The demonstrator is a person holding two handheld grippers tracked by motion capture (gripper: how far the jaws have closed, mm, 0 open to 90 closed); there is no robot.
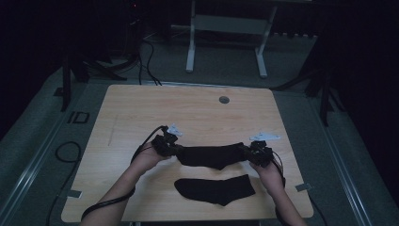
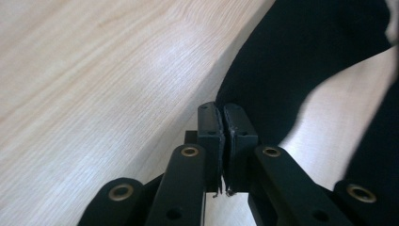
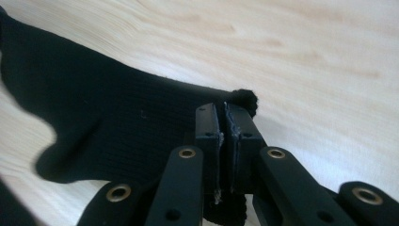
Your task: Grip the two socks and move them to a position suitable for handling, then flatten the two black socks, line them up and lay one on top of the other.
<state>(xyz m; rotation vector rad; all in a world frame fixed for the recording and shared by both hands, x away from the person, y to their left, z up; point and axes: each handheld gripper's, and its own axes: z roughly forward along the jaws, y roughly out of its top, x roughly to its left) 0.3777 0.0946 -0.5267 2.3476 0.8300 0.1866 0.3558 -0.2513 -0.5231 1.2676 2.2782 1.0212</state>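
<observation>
2 black socks were on the wooden table [image 1: 197,108]. The person held 1 sock [image 1: 211,155] up between the 2 tools, stretched out flat across the middle of the table. The left gripper [image 1: 175,149] pinched one end of it, with its jaws squeezed tight on the cloth. The right gripper [image 1: 248,151] pinched the other end the same way. In the right gripper view, a bit of the sock's edge [image 3: 244,100] poked out past the closed jaws. The other sock [image 1: 215,189] lay flat on the table, nearer the person, just under the held one and not touching it.
</observation>
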